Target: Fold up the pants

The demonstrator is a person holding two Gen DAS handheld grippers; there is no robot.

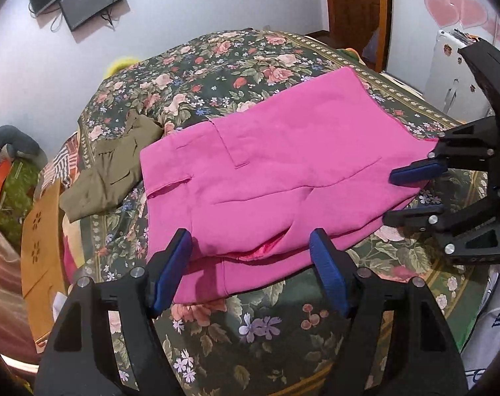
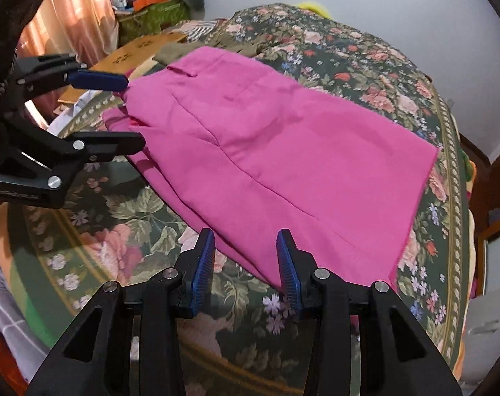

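While pink pants lie folded on floral bedspread, long axis runs across between my tongs: left gripper released at waist end, right gripper released, empty, at hem end.

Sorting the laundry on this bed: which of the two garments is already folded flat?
The pink pants, lying flat between both grippers. The olive garment beside them, on their far side from the right gripper, lies crumpled.
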